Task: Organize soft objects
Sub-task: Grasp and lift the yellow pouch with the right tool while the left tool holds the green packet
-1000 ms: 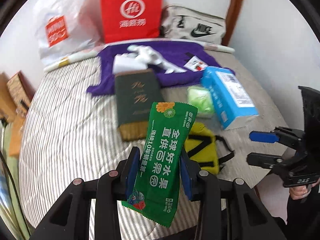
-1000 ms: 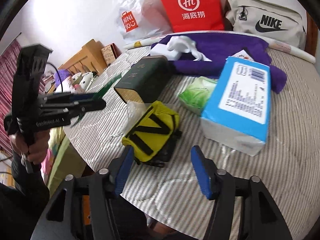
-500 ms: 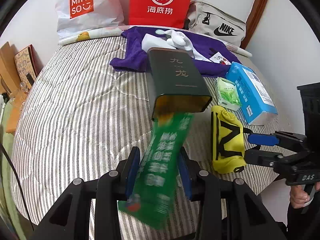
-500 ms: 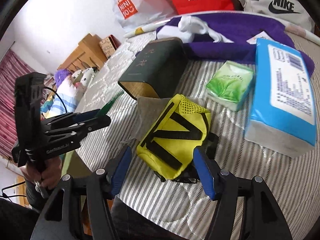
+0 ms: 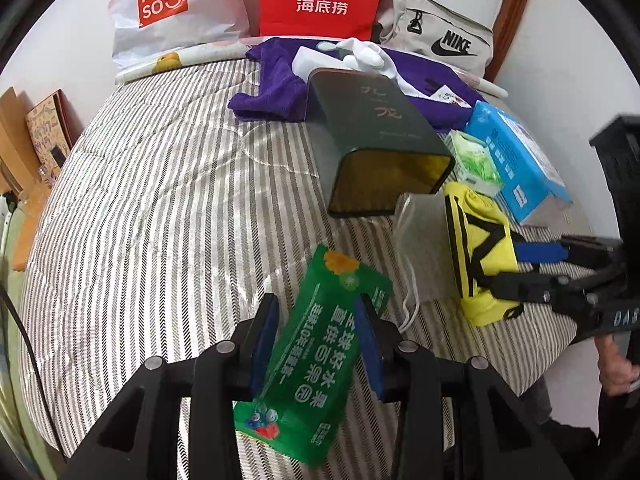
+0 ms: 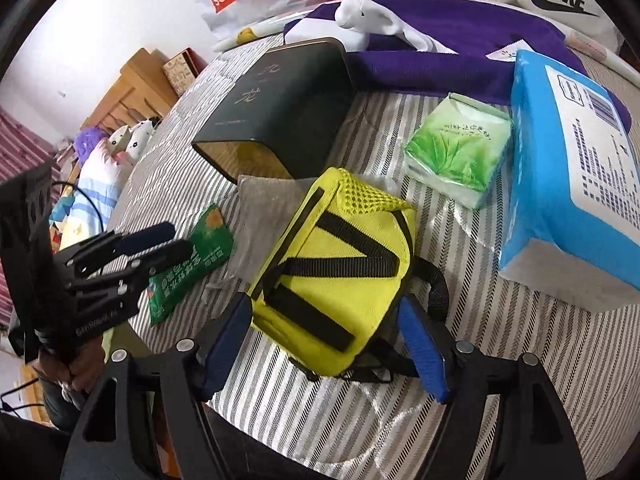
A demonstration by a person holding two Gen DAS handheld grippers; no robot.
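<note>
Striped bedding (image 5: 160,208) carries everything you are sorting, with shopping bags and a grey sling bag propped against the wall behind. Your left gripper (image 5: 316,338) is clamped on the green wet-wipes packet (image 5: 316,356), pinching it across its middle so that both ends stick out past the blue pads; in the right wrist view the packet hangs low, near the bed's front edge. It looks light and floppy with a slick film wrapper, so a hold across the width near the centre suits it, and a loose squeeze could let it slide. Your right gripper (image 6: 324,340) has its jaws apart, straddling the near end of the yellow pouch (image 6: 336,268) without pressing on it. That pouch lies on the bed in front of the dark green box (image 6: 276,108), which rests on its side with its open mouth facing you. Being padded fabric with black straps, the pouch should squash under the pads; take it across the body, not by a strap.
</note>
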